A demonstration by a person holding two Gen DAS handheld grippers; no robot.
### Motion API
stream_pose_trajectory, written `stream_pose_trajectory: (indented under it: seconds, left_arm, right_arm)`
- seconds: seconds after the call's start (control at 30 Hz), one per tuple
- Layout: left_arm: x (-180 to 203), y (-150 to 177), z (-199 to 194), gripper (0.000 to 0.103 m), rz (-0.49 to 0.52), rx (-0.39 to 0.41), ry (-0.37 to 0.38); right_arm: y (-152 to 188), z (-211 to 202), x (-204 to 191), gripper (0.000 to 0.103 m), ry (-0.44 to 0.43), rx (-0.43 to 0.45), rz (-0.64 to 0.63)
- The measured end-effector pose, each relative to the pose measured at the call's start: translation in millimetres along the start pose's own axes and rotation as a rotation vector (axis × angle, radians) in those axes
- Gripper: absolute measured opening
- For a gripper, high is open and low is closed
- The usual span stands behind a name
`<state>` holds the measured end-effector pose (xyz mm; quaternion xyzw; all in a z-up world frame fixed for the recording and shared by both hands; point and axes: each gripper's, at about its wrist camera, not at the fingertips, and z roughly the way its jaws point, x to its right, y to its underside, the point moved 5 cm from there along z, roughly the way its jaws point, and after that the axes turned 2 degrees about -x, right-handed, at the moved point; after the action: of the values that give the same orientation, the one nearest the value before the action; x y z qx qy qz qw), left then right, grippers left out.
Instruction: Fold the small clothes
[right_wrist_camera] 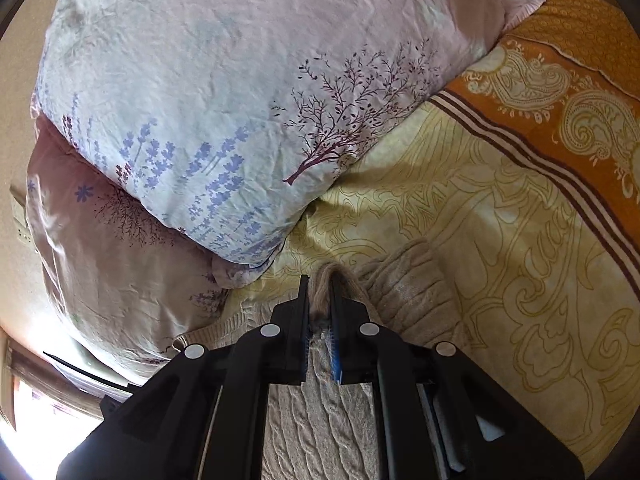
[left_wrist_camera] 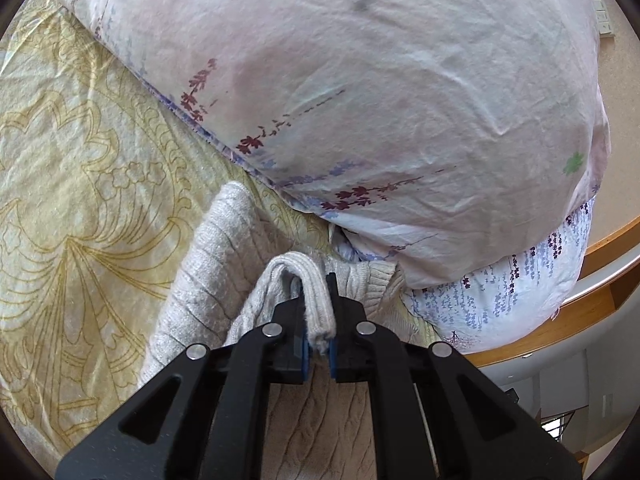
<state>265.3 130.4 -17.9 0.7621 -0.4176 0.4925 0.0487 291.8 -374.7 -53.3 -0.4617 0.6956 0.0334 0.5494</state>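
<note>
A small beige knitted sweater (left_wrist_camera: 224, 272) lies on a cream bedspread (left_wrist_camera: 80, 168) with gold line patterns. My left gripper (left_wrist_camera: 314, 286) is shut on a folded ribbed edge of the sweater, which loops up between its black fingers. One sleeve stretches away to the upper left of it. In the right wrist view my right gripper (right_wrist_camera: 319, 284) is shut on another bunched edge of the sweater (right_wrist_camera: 404, 296), whose cable-knit body runs under the jaws toward the camera. A ribbed sleeve lies just right of it.
Two large floral pillows (left_wrist_camera: 340, 92) are stacked close behind the sweater, also seen as pillows (right_wrist_camera: 208, 92) in the right wrist view. An orange paisley blanket (right_wrist_camera: 560, 92) covers the bed's far right. A wooden bed edge (left_wrist_camera: 600, 248) and wall sockets (left_wrist_camera: 602, 12) are at the right.
</note>
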Motion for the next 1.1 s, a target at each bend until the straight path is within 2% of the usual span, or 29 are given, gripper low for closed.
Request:
stream_pose_trajectory:
  seconds: [0.13, 0.33, 0.47, 0.5, 0.73, 0.83, 0.87, 0.9, 0.93, 0.97, 1.03, 1.1]
  left_arm:
    - [-3, 1, 0, 0.007, -0.007, 0.0, 0.008]
    - [0, 2, 3, 0.023, -0.013, -0.007, 0.024]
    - [7, 2, 2, 0.035, 0.01, -0.007, 0.031]
    - [8, 2, 2, 0.037, 0.016, -0.006, 0.03]
    - [9, 2, 2, 0.037, 0.016, -0.001, 0.037]
    - [7, -1, -7, 0.043, 0.021, 0.017, 0.041]
    - [7, -3, -13, 0.052, 0.032, 0.028, 0.038]
    - [8, -5, -20, 0.061, 0.051, 0.04, 0.031]
    - [9, -8, -28, 0.065, 0.078, 0.054, 0.011]
    - [10, -11, -35, 0.068, 0.112, 0.067, -0.012]
    - [11, -16, -44, 0.068, 0.192, 0.067, -0.055]
    - [12, -18, -46, 0.066, 0.266, 0.041, -0.1]
  right_arm:
    - [-1, 0, 4, 0.009, -0.022, -0.019, 0.044]
    - [-1, 0, 8, 0.013, -0.055, -0.039, 0.1]
    - [-2, -1, 7, 0.03, -0.07, -0.041, 0.11]
    - [-2, -1, 6, 0.031, -0.071, -0.038, 0.106]
    - [0, 3, 1, 0.031, -0.046, -0.022, 0.067]
    - [-3, -6, -4, 0.031, 0.02, 0.028, -0.008]
    - [-6, -11, -9, 0.031, 0.047, 0.044, -0.055]
    - [-10, -15, -12, 0.035, 0.074, 0.055, -0.103]
    - [-12, -18, -16, 0.039, 0.102, 0.062, -0.152]
    - [-14, -21, -19, 0.049, 0.13, 0.066, -0.195]
    - [-18, -21, -22, 0.06, 0.174, 0.059, -0.269]
    - [-20, -13, -23, 0.06, 0.198, 0.021, -0.322]
